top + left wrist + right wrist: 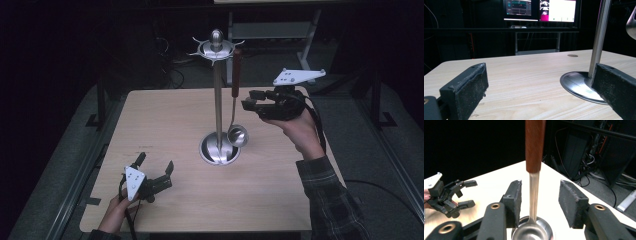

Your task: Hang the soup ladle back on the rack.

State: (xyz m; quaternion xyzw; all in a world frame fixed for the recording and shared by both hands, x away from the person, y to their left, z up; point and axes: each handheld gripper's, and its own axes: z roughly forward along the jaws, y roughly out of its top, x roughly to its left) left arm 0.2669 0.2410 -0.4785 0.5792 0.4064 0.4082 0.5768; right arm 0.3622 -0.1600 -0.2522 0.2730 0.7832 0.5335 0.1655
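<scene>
A steel utensil stand (218,100) rises from a round base (210,150) in the middle of the wooden table (165,120). From its top hooks hangs a ladle with a brown wooden handle (236,67) and a steel bowl (237,135). My right gripper (247,99) is held up just right of the ladle, open. In the right gripper view the ladle's thin shaft (534,192) runs between the jaws without touching them, and the bowl (532,232) lies below. My left gripper (156,162) rests open near the front left of the table, pointing toward the stand's base (579,85).
Monitors (540,10) glow on a dark desk beyond the table's far edge. Cables and dark equipment (584,152) lie on the floor behind the table. Metal frame rails (80,170) run along the table's left side. Light bare wood (524,72) stretches ahead of the left gripper.
</scene>
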